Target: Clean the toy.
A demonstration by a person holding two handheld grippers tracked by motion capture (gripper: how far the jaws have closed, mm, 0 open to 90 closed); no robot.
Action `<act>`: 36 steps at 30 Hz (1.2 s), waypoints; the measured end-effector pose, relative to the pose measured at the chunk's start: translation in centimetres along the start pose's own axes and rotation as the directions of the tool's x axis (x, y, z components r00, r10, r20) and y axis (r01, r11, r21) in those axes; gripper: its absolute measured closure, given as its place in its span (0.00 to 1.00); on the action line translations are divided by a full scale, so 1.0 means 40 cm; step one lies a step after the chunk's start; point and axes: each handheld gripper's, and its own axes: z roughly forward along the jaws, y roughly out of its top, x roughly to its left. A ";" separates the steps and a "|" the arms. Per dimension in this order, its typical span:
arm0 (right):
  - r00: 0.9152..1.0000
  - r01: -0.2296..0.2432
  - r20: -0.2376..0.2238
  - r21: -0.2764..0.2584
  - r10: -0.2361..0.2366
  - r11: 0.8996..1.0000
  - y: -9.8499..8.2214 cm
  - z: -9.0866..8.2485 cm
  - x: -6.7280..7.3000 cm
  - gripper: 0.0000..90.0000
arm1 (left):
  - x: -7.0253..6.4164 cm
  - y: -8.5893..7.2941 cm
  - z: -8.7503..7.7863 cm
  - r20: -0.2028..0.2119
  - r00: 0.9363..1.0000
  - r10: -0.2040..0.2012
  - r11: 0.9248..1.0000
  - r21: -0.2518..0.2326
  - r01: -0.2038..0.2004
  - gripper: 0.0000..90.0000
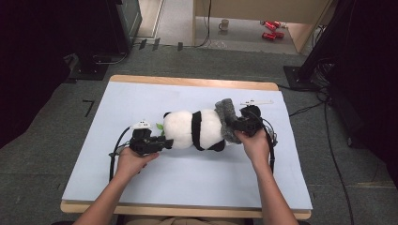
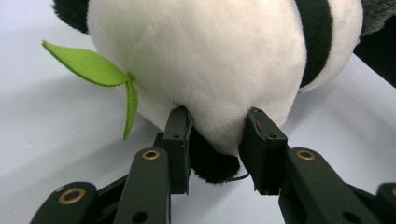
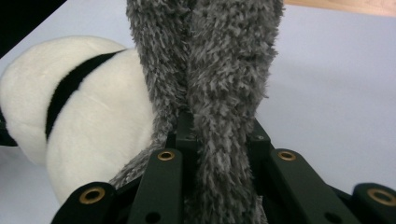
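The panda plush toy (image 1: 195, 130) lies on its side at the centre of the table, head end toward 9 o'clock and a grey fuzzy cloth (image 1: 226, 118) at its 3 o'clock end. The toy is judged light, soft and compressible, with pile that gives under the pads; it is not fragile, but a shallow pinch could slip off the rounded body.

The left gripper (image 2: 218, 122) has its jaws partly closed on the white body, just above a black patch, and the pads dent the fur. A green felt leaf (image 2: 95, 70) projects at 10 o'clock from that grip. The right gripper (image 3: 219, 126) is almost fully closed on a gathered fold of the grey cloth, which stands up between its jaws.

Recommended hold: bunched fabric or a narrow limb, not the broad belly. The cloth is limp and will drape.

The table (image 1: 141, 93) carries a smooth pale blue sheet with a wooden edge visible at 12 o'clock. Grey carpet lies around it. Cables run at 3 o'clock; a mug (image 1: 224, 24) and red cans (image 1: 271, 29) sit on the floor at 12 o'clock.
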 end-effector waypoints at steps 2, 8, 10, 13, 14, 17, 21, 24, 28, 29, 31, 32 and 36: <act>1.000 -0.016 -0.003 -0.001 0.016 1.000 -0.007 0.004 -0.006 0.83 | 0.001 -0.001 0.001 0.002 1.000 -0.002 1.000 -0.001 0.002 0.72; 1.000 -0.022 0.022 0.015 0.022 1.000 -0.020 0.014 -0.013 0.84 | 0.003 -0.002 0.002 0.004 1.000 -0.007 1.000 -0.002 0.007 0.72; 0.999 -0.027 0.027 0.019 0.026 0.999 -0.025 0.018 -0.016 0.84 | 0.004 -0.001 0.002 0.005 1.000 -0.008 1.000 -0.002 0.008 0.72; 0.999 -0.053 0.007 0.012 0.053 0.999 -0.034 0.021 -0.024 0.84 | 0.005 0.000 0.002 0.004 1.000 -0.011 1.000 0.003 0.011 0.72; 0.998 -0.065 0.002 0.010 0.065 0.998 -0.038 0.021 -0.027 0.84 | 0.005 0.001 0.002 0.005 1.000 -0.010 1.000 0.005 0.010 0.72; 0.997 -0.072 0.020 0.038 0.071 0.997 -0.051 0.032 -0.033 0.84 | 0.007 0.004 0.004 0.004 1.000 -0.012 1.000 0.007 0.012 0.72; 0.997 -0.071 0.048 0.123 0.065 0.990 -0.074 0.060 -0.030 0.84 | 0.012 0.009 0.004 0.006 1.000 -0.019 1.000 0.014 0.018 0.71; 0.997 -0.077 0.042 0.136 0.072 0.988 -0.084 0.069 -0.025 0.85 | 0.015 0.013 0.005 0.008 1.000 -0.026 1.000 0.017 0.025 0.71; 0.997 -0.076 0.039 0.170 0.071 0.983 -0.094 0.077 -0.028 0.85 | 0.017 0.017 0.006 0.011 1.000 -0.027 1.000 0.013 0.027 0.71; 0.997 -0.078 0.035 0.175 0.073 0.981 -0.095 0.077 -0.032 0.84 | 0.017 0.018 0.006 0.013 1.000 -0.028 1.000 0.010 0.028 0.71; 0.995 -0.092 0.038 0.167 0.087 0.982 -0.094 0.070 -0.040 0.84 | 0.017 0.020 0.007 0.016 0.999 -0.031 0.999 0.013 0.030 0.71; 0.995 -0.097 0.039 0.158 0.092 0.983 -0.092 0.063 -0.045 0.84 | 0.018 0.020 0.007 0.017 0.999 -0.031 0.999 0.014 0.031 0.71; 0.991 -0.119 0.066 0.098 0.113 0.988 -0.081 0.024 -0.073 0.84 | 0.017 0.021 0.007 0.017 0.999 -0.033 0.999 0.013 0.033 0.70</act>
